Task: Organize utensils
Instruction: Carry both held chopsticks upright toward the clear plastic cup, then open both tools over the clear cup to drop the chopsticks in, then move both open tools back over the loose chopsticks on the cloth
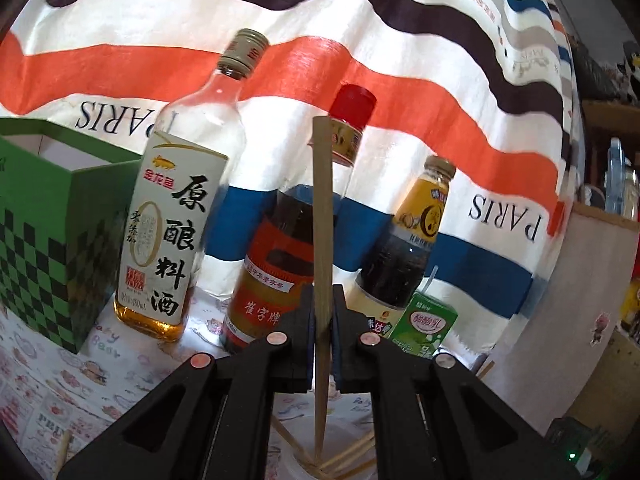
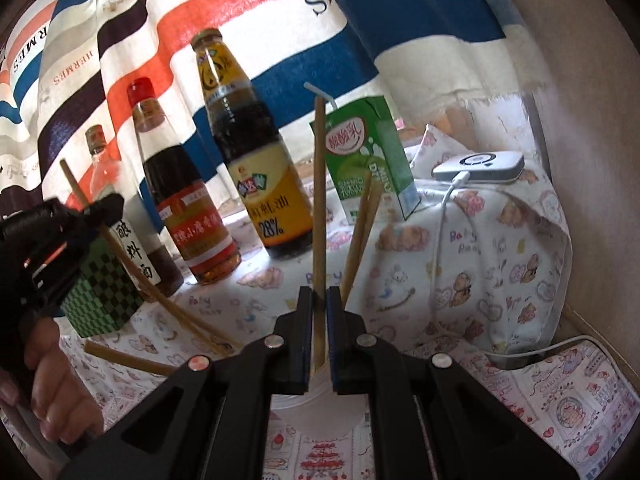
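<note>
In the left wrist view my left gripper (image 1: 322, 304) is shut on a wooden chopstick (image 1: 322, 200) that stands almost upright. Its lower tip hangs over a white container (image 1: 304, 436) with several chopsticks (image 1: 352, 456) in it. My right gripper (image 2: 319, 300) is shut on another upright chopstick (image 2: 319, 200) above a white cup (image 2: 316, 400). Two more chopsticks (image 2: 364, 232) lean up just right of it. At the left of the right wrist view, the left gripper (image 2: 102, 206) holds its chopstick (image 2: 74, 182) slanted. One loose chopstick (image 2: 128, 356) lies on the cloth.
A green checkered box (image 1: 60, 216) stands open at the left. Three sauce bottles (image 2: 256, 152) and a green drink carton (image 2: 368, 152) line the back before a striped curtain (image 1: 360, 40). A white charger (image 2: 480, 166) with a cable lies at the right. A hand (image 2: 60, 392) grips the left tool.
</note>
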Available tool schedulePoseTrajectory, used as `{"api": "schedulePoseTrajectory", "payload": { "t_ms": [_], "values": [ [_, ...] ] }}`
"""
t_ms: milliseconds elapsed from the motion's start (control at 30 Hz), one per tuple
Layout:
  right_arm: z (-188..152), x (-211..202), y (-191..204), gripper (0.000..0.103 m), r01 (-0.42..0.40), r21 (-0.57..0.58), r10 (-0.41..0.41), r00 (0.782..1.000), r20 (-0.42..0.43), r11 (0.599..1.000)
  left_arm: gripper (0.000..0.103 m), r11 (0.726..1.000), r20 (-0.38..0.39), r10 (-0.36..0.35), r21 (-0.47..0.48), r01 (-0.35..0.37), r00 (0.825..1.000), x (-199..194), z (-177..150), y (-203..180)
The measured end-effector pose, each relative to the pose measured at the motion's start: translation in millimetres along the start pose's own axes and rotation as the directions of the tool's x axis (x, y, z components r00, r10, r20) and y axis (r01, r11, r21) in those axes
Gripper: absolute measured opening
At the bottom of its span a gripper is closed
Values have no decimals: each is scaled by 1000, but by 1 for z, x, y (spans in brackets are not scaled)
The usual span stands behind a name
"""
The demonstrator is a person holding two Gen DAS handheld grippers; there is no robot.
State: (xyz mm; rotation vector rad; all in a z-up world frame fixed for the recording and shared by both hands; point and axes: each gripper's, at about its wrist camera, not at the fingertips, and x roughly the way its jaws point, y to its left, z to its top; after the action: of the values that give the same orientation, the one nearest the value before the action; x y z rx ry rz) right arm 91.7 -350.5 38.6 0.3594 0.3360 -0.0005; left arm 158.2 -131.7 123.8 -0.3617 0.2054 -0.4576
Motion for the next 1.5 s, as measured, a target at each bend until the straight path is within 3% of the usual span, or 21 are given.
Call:
{"api": "schedulePoseTrajectory", "payload": {
  "t_ms": [167,267,433,500,533,633,700,767,833,1000,1100,1167,1233,1300,1400,1500],
  "values": [
    [-7,6,11,7,2,-61,-4,999,-32,998,6,994,-56,16,109,-10,998,9,-25,-10],
    [-9,8,14,8,-19,-49,17,998,-53,999,6,993,-216,-42,97,64,976,26,-45,-6],
    [-8,8,10,9,0,-45,-3,998,-59,999,7,983,-248,-5,175,50,969,21,-53,-6],
    [-8,10,7,18,-9,-30,7,997,-73,1000,7,981,-266,5,189,47,964,21,-53,-6],
    [-8,10,8,28,-10,-31,8,997,-76,999,7,981,-267,12,189,40,964,21,-52,-6],
    [-9,7,13,48,2,-62,-7,998,-68,998,16,981,-250,13,191,36,968,13,-44,-7],
    [-10,4,18,58,13,-85,-18,998,-54,996,48,975,-206,35,221,12,978,3,-36,-9],
    [-10,1,23,64,19,-110,-23,999,-39,994,57,967,-140,58,255,-21,988,-12,-29,-12],
    [-10,-2,26,71,25,-121,-29,999,-25,992,62,960,-119,75,276,-40,990,-22,-23,-11],
    [-2,-23,42,81,23,-167,-17,999,40,986,86,949,-55,119,299,-97,991,-64,-14,2],
    [1,-41,54,92,19,-192,-1,996,94,981,89,939,-32,169,310,-151,985,-86,-13,14],
    [2,-52,63,103,32,-202,-10,994,110,979,95,908,14,227,358,-217,974,-103,-16,18],
    [3,-65,72,103,47,-193,-26,993,114,980,102,879,37,263,403,-256,964,-118,-23,21],
    [4,-75,81,103,26,-204,-3,994,111,979,103,865,35,331,389,-318,943,-134,-30,32],
    [3,-93,99,103,-7,-244,36,993,114,970,103,883,3,336,347,-316,942,-155,-41,51],
    [-1,-100,107,103,-19,-231,36,997,68,973,103,870,-1,369,352,-345,929,-167,-51,64]
  ]
}}
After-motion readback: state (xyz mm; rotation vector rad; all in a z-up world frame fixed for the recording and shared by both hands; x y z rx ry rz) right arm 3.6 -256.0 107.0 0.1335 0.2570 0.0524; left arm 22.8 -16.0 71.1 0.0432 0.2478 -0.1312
